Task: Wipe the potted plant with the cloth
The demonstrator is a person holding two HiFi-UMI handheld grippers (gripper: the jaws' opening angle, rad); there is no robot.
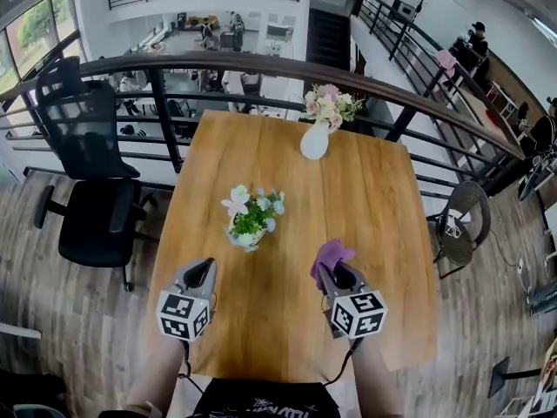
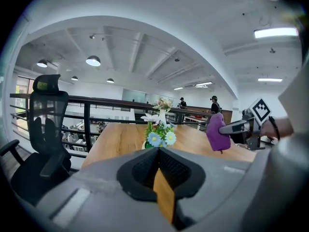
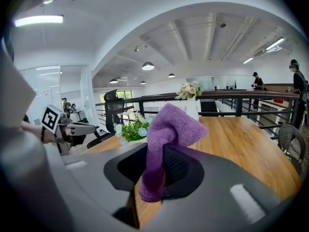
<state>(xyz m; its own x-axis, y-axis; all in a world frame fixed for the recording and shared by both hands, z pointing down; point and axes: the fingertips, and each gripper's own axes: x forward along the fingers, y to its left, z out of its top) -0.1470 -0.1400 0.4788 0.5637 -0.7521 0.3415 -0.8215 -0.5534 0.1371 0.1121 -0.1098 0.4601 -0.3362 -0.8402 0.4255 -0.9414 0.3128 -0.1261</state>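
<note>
Our right gripper [image 3: 159,168] pinches the purple cloth [image 3: 170,125], which covers the gap between its jaws. Our left gripper [image 2: 157,162] is pressed together, empty. Ahead, between them, the potted plant [image 1: 251,219] stands on the table [image 1: 392,233], its pot mostly hidden by leaves.

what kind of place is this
Probably an open-plan office, on a mezzanine: a wooden table beside a black railing overlooking desks below, and a black office chair next to it.
</note>
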